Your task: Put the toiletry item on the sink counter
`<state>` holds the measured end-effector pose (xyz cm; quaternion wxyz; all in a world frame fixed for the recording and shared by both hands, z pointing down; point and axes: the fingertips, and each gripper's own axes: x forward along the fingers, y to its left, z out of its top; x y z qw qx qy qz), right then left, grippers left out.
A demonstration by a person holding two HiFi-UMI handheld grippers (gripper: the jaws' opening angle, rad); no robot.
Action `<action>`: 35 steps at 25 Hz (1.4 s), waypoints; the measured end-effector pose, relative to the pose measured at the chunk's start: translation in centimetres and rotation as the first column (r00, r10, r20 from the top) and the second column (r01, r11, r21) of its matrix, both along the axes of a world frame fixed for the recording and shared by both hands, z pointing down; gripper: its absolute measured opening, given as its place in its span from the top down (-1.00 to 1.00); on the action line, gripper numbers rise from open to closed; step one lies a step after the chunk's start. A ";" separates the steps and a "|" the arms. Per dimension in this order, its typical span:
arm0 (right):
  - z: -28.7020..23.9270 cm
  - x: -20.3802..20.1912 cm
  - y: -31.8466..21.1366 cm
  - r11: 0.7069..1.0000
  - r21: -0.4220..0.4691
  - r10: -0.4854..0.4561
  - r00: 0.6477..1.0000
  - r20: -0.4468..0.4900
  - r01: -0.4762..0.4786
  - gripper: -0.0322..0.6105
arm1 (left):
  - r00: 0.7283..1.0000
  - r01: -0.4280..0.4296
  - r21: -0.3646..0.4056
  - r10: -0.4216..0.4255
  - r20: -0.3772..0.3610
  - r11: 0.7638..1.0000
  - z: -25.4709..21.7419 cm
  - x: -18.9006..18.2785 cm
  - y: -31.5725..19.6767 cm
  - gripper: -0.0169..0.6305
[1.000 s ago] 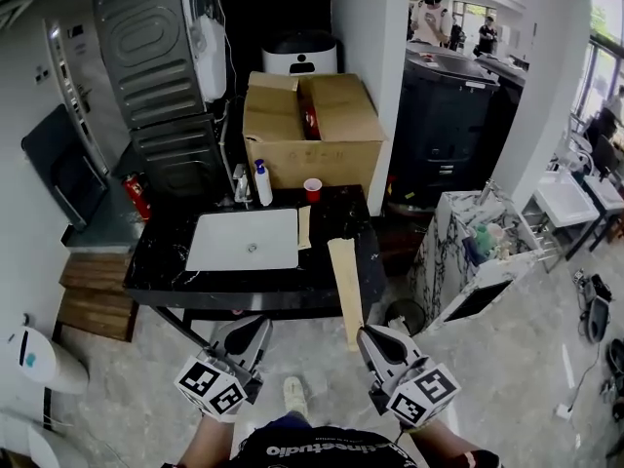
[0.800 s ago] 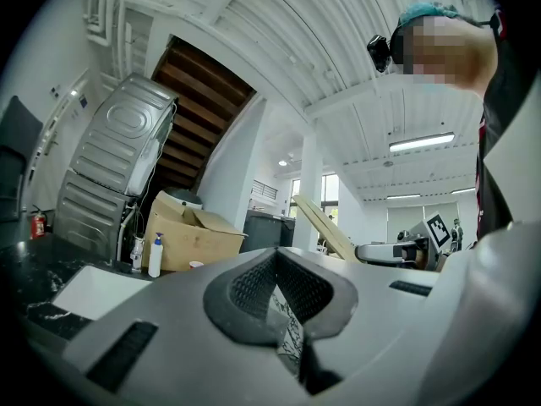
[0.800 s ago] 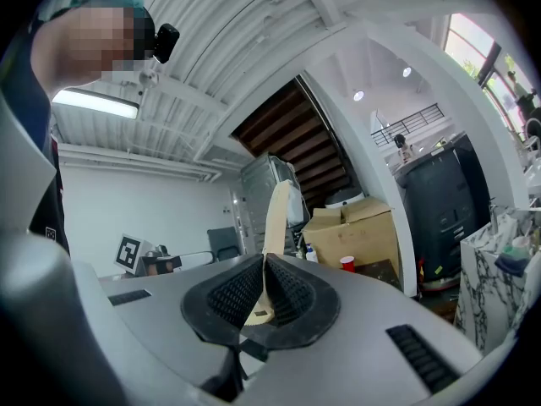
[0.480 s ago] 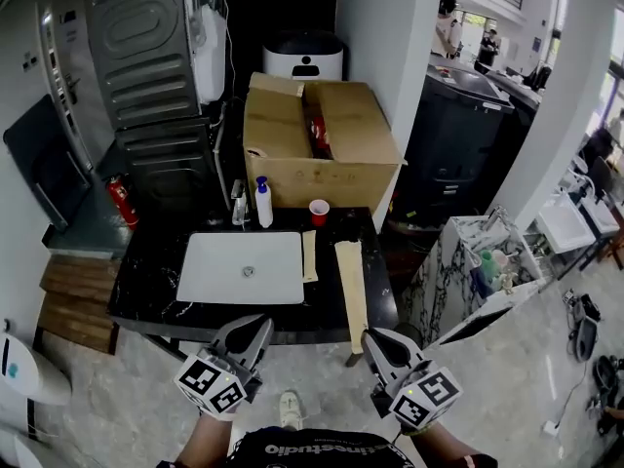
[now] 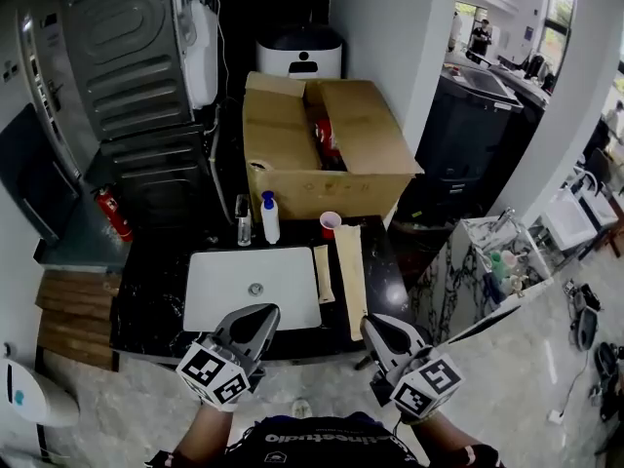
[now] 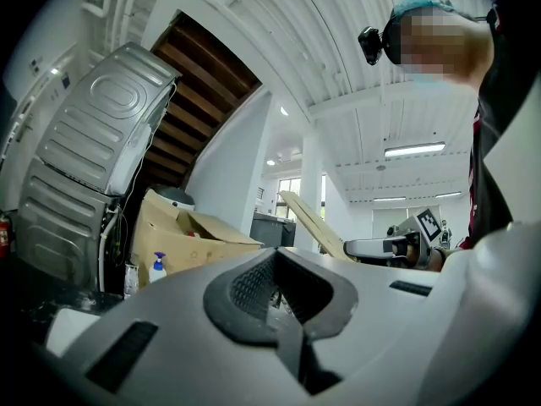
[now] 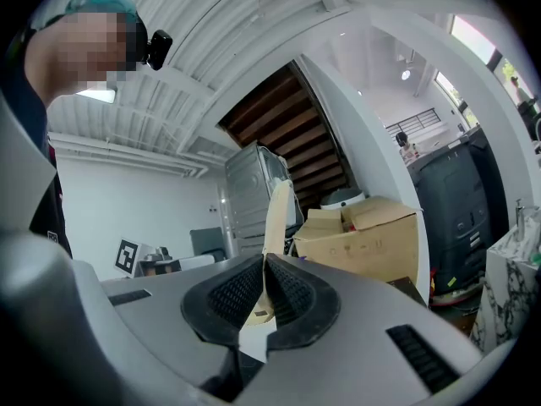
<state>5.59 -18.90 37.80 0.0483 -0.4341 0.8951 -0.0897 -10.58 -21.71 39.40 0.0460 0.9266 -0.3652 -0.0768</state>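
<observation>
A white pump bottle with a blue top (image 5: 270, 218) stands upright at the back of the black sink counter (image 5: 146, 295), behind the white basin (image 5: 224, 295). It also shows small in the left gripper view (image 6: 158, 266). A tan tube (image 5: 323, 273) lies flat just right of the basin. My left gripper (image 5: 261, 312) (image 6: 276, 256) hovers shut and empty over the counter's front edge. My right gripper (image 5: 372, 325) (image 7: 264, 262) is level with it near the front right corner, also shut with nothing between its pads.
A clear glass (image 5: 243, 220) and a red cup (image 5: 331, 225) stand at the counter's back. A long wooden plank (image 5: 351, 279) lies along its right side. An open cardboard box (image 5: 322, 144) sits behind, a metal appliance (image 5: 127, 57) at left, a marble stand (image 5: 492, 261) at right.
The view has moved forward, so the counter is closer and the grippers now overlap its front edge. Both grippers stayed shut and empty.
</observation>
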 end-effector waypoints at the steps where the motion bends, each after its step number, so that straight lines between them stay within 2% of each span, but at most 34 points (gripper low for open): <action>1: 0.1 -0.2 -0.5 1.000 -0.003 0.005 1.000 -0.002 -0.005 0.76 | 1.000 -0.002 -0.003 0.002 -0.003 1.000 0.1 -0.1 -0.6 0.91; 12: 2.9 1.6 -5.1 0.994 -0.103 0.039 0.999 -0.002 -0.039 0.76 | 0.999 -0.026 -0.062 0.025 -0.021 0.998 2.3 1.9 -4.4 0.91; 20: 8.4 4.3 -10.3 0.966 -0.257 0.046 0.999 0.021 -0.039 0.76 | 1.000 -0.001 -0.081 0.000 -0.014 0.997 3.0 3.5 -5.7 0.91; 28: 16.7 6.0 -16.0 0.889 -0.456 0.086 0.993 0.079 -0.041 0.76 | 1.000 0.018 -0.097 -0.016 0.022 0.995 4.3 4.8 -6.6 0.91; 35: 24.7 6.9 -19.9 0.800 -0.596 0.127 0.990 0.061 -0.066 0.76 | 0.999 0.021 -0.111 -0.018 0.027 0.994 4.8 5.0 -7.4 0.90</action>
